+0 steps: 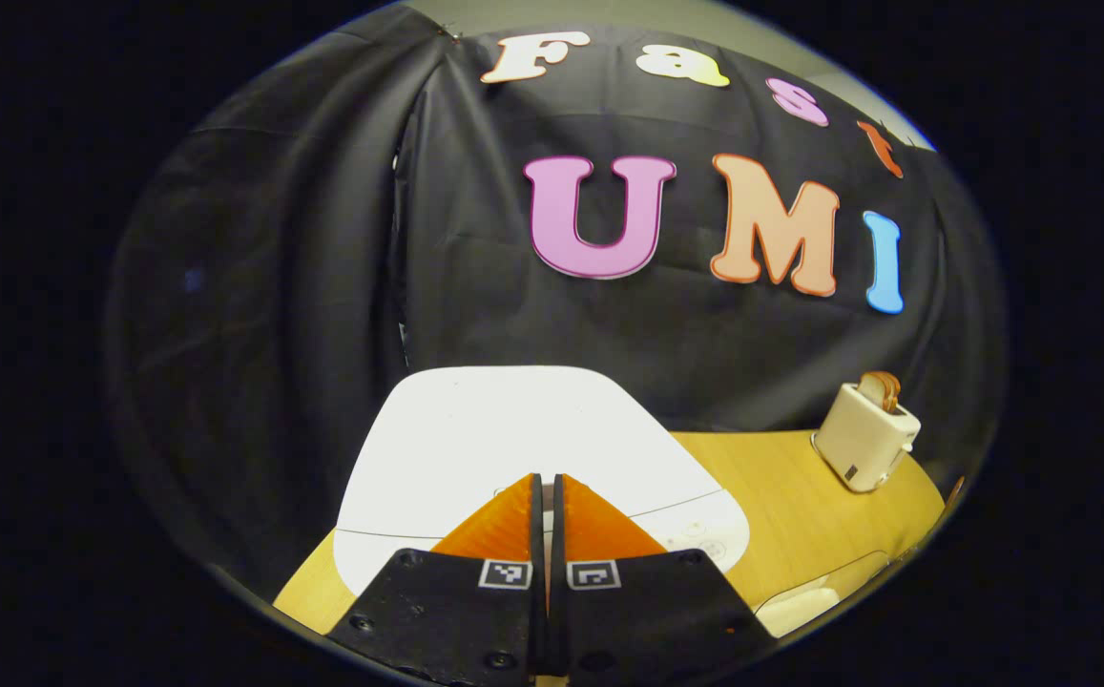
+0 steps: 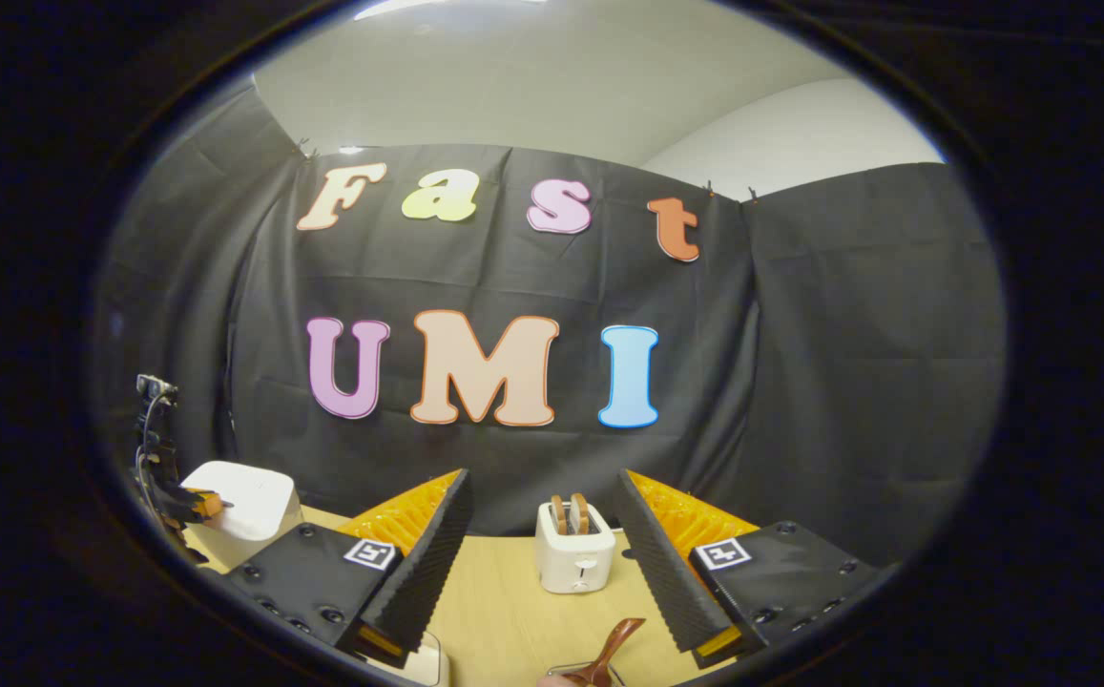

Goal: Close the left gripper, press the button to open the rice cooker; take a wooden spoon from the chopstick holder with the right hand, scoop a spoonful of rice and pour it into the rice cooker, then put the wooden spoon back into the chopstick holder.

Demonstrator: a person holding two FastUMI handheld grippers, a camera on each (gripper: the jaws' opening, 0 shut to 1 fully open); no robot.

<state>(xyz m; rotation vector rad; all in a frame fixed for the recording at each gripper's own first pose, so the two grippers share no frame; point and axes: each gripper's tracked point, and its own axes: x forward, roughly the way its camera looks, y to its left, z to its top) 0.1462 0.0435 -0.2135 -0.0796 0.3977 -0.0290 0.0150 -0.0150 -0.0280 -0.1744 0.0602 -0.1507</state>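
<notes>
right now your left gripper [image 1: 548, 487] has its 2 fingers clenched together with nothing between them, and their tips sit over the front part of the white, rounded-lid rice cooker [image 1: 513, 429], whose lid is down. whether the tips actually touch the lid, you cannot tell from the left gripper view. the cooker stands on the light wooden table [image 1: 781, 496], close to the black cloth wall. off to the right in that view, near the table's far edge, stands a cream-coloured toaster [image 1: 864, 437] with slices of bread in its slots.

your right gripper [image 2: 544, 534] is released, its 2 fingers spread wide and gripping nothing. between them, farther back on the table [image 2: 504, 611], you see the same toaster [image 2: 573, 549] against the cloth. low in the right gripper view, just below the gap between the fingers, the brown wooden spoon [image 2: 614, 644] pokes up at a tilt; the holder under it is mostly cut off. at the far left of that view the rice cooker [image 2: 241, 501] appears with your left gripper [image 2: 198, 504] over it.
</notes>
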